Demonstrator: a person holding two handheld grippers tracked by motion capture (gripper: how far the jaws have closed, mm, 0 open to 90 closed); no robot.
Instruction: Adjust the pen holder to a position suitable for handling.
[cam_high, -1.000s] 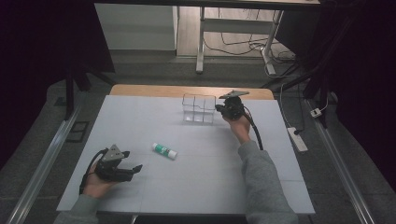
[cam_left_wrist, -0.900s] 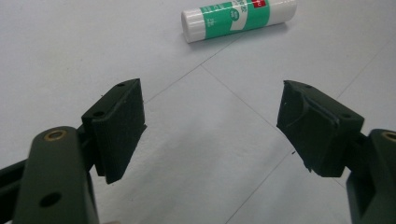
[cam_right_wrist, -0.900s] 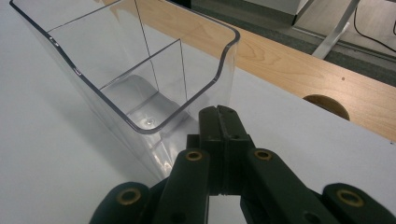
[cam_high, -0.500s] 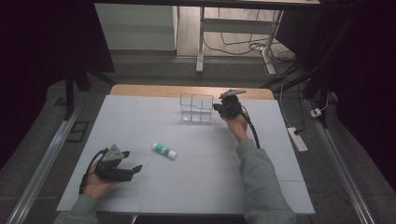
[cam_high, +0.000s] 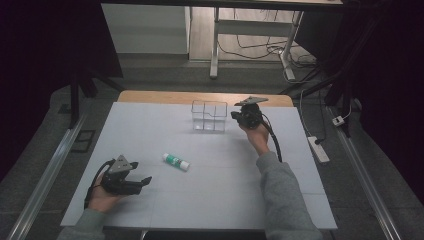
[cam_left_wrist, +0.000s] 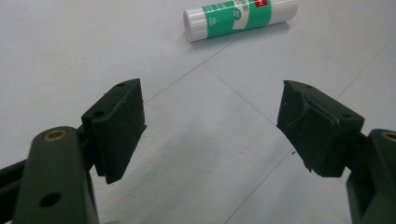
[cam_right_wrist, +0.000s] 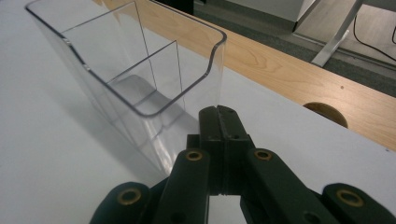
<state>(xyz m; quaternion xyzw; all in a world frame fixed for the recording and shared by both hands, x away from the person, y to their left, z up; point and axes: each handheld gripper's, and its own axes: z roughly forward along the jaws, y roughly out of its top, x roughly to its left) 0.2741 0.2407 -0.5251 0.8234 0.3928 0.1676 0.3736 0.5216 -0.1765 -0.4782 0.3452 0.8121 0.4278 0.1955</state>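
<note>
A clear plastic organizer (cam_high: 209, 116) with square compartments and rounded rims stands upright at the far middle of the white bench (cam_high: 150, 210). The right hand-held gripper (cam_high: 235, 116), jaws pressed together, sits just beside its right wall. The left hand-held gripper (cam_high: 146, 179) rests gaping near a green-and-white glue stick (cam_high: 176, 161).

Left tool (cam_left_wrist: 212, 126) gapes — glue stick (cam_left_wrist: 240, 17) apparently well beyond.

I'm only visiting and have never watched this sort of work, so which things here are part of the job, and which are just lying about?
Part of the job:
- clear divided box, empty
- glue stick, lying on the white table top
- left claw, open, aimed at the glue stick
- right claw, shut, beside the box

Just lying about:
- power strip on the floor
- desk legs behind the table
</note>
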